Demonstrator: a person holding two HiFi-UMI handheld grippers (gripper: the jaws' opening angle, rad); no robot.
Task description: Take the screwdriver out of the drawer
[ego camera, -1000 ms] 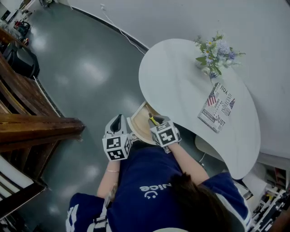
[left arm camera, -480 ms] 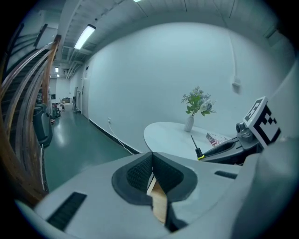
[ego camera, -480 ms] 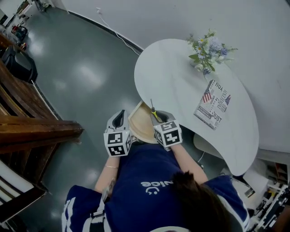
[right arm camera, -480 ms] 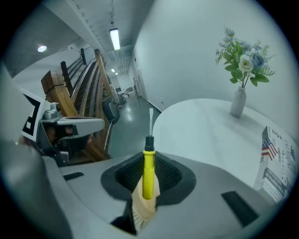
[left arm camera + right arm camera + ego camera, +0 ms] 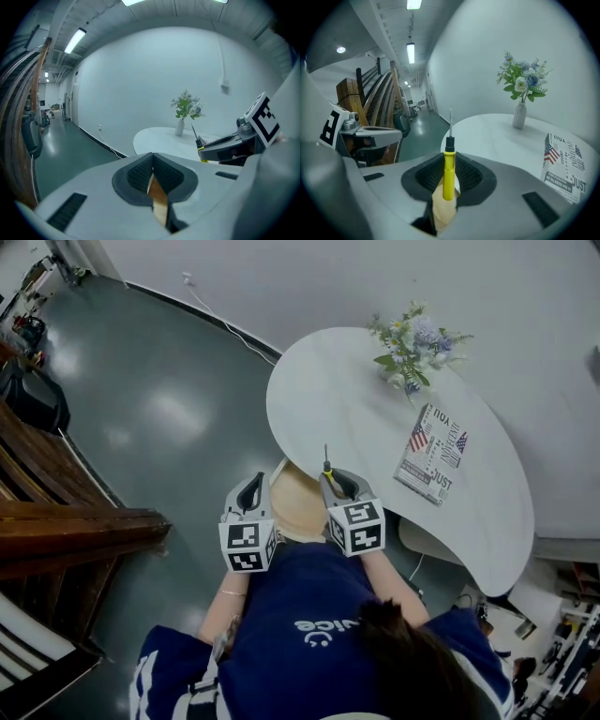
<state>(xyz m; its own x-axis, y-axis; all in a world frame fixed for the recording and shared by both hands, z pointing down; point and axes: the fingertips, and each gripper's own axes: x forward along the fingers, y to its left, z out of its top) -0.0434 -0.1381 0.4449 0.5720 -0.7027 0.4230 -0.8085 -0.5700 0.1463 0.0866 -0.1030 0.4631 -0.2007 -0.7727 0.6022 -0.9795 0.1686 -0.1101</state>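
Extraction seemed done: the right gripper (image 5: 330, 481) fingers clamped the yellow-handled screwdriver (image 5: 448, 164) above the light wooden drawer (image 5: 298, 509). The left gripper (image 5: 251, 486) fingers were pressed together. Next, probably, laying it down.

Wooden drawer (image 5: 298, 507) — plastic-handled screwdriver (image 5: 448, 171).

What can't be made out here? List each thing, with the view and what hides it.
- Drawer inside: head view, covered by the left gripper, the right gripper and the person's body.
- Screwdriver handle's lower end: right gripper view, buried between the pads.
- Leaflet small print: head view, too small.
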